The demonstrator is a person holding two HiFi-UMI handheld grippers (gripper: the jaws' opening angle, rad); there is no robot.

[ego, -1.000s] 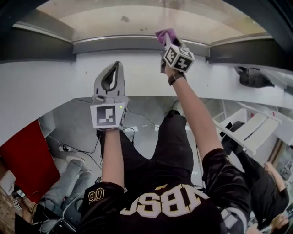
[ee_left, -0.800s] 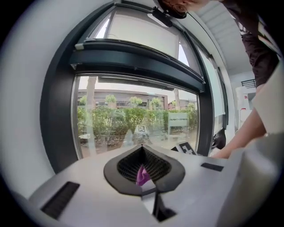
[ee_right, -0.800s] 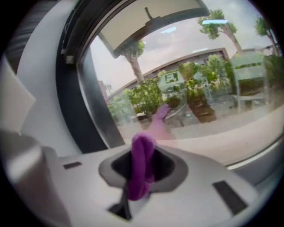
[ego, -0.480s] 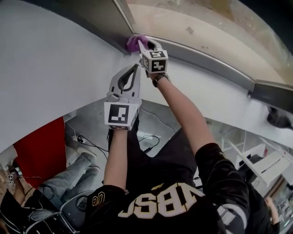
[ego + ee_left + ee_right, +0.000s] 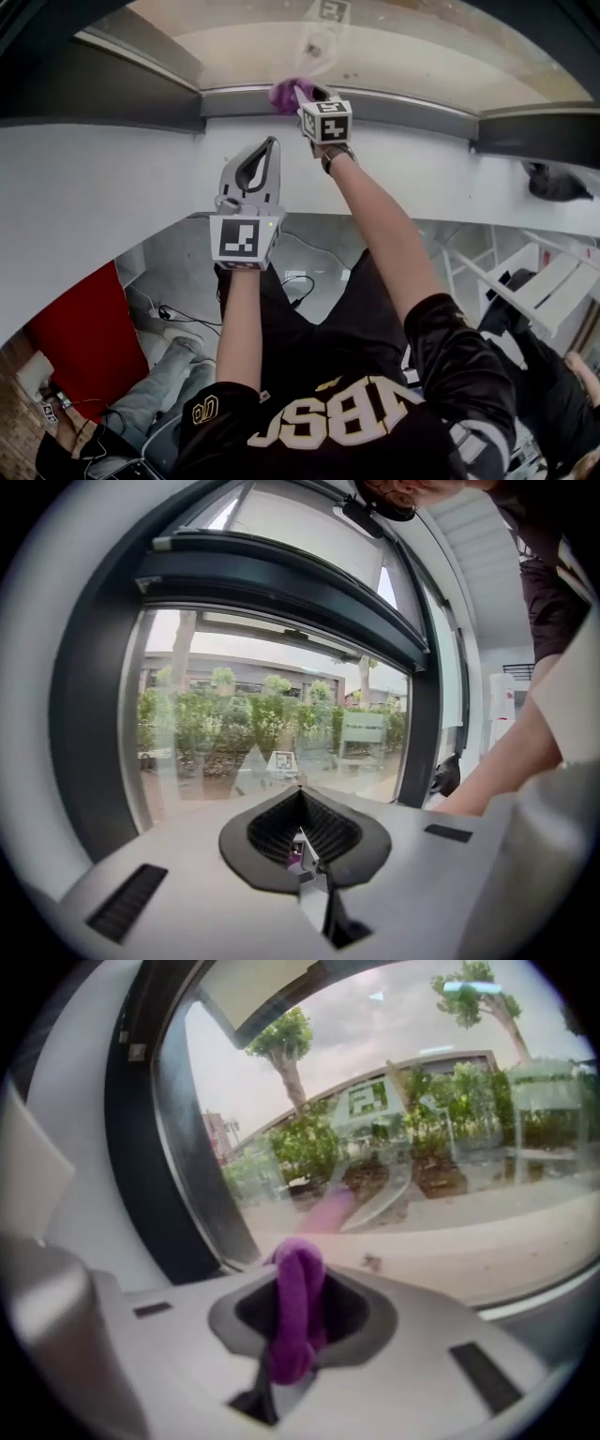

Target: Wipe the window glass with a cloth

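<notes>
Right now my right gripper point(image 5: 302, 91) pinches the purple cloth point(image 5: 283, 94) by the bottom edge of the window glass point(image 5: 394, 47). My left gripper point(image 5: 302, 844) is pressed together, away from the glass. If I push hard, the cloth could slip and the hard jaws might scratch.

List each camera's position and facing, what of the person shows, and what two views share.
Head view: on the head, looking steeply down at the window's bottom frame; shirt, arms, left gripper, right gripper show.
Left gripper view: on the left gripper, facing the glass; its shut fingers and the right forearm show.
Right gripper view: on the right gripper, facing the glass low down; fingers shut on the cloth.
Shared: cloth in head and right gripper views.
</notes>
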